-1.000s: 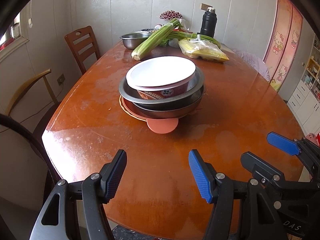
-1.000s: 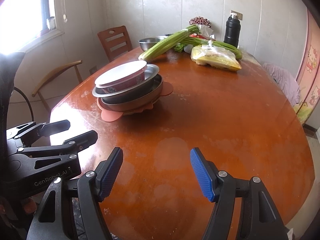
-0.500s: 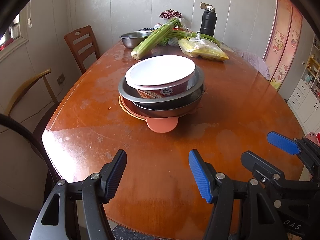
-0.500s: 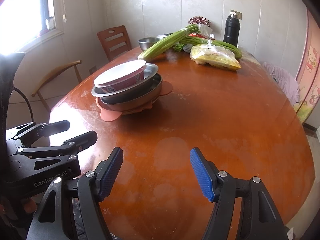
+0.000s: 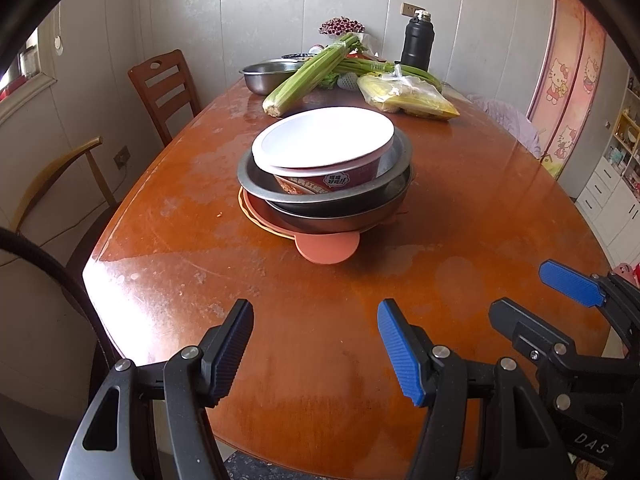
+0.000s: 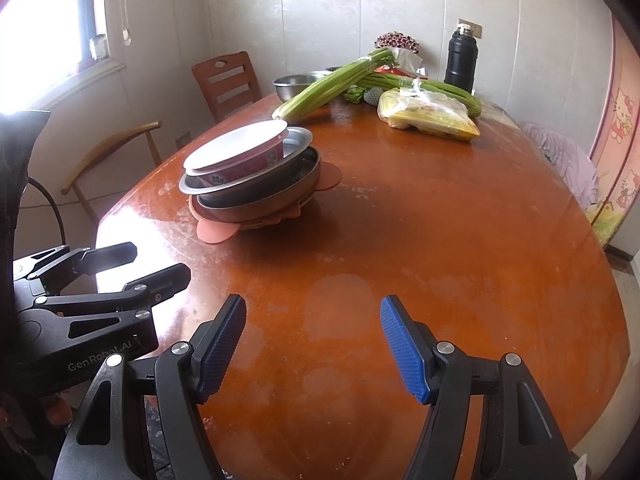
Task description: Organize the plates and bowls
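Note:
A stack stands on the wooden table (image 5: 320,340): a red noodle bowl with a white inside (image 5: 324,140) sits in a steel plate (image 5: 256,184), over a steel bowl (image 5: 344,216) and an orange plate with round ears (image 5: 326,246). The same stack (image 6: 248,176) shows at the left in the right wrist view. My left gripper (image 5: 314,344) hovers open near the table's front edge, well short of the stack, nothing between its fingers. My right gripper (image 6: 312,344) is open and empty beside it.
At the far end lie celery (image 5: 308,76), a bag of corn (image 5: 408,96), another steel bowl (image 5: 268,76) and a black flask (image 5: 418,46). Two chairs (image 5: 164,88) stand along the left side. Cabinets (image 5: 612,184) stand at the right.

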Demonstrator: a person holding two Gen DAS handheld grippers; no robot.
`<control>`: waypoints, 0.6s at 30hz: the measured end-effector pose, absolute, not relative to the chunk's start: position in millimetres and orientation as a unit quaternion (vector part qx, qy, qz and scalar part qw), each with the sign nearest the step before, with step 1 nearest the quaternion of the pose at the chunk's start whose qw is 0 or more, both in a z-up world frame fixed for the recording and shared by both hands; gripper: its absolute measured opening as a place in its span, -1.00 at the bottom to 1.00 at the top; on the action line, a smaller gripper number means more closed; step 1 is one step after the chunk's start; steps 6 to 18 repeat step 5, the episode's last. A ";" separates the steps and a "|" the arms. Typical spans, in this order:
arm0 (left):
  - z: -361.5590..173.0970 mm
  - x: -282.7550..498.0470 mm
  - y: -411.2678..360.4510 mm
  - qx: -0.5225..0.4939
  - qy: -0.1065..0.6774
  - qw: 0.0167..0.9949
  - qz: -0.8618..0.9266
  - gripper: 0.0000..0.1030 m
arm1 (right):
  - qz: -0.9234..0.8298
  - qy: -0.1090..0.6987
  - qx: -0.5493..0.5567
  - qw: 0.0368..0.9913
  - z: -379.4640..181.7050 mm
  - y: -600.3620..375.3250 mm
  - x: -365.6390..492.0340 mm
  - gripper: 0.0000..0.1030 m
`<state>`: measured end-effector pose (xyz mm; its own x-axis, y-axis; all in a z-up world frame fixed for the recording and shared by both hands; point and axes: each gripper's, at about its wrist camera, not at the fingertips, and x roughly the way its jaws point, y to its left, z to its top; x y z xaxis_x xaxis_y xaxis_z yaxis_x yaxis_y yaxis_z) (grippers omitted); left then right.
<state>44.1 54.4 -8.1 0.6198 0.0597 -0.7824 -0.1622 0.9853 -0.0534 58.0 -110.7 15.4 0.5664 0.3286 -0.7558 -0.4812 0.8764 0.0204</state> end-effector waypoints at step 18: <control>-0.2 42.0 81.1 -0.078 0.411 0.906 0.065 0.30 | 0.223 0.409 -0.082 0.881 16.3 -121.4 69.4 0.39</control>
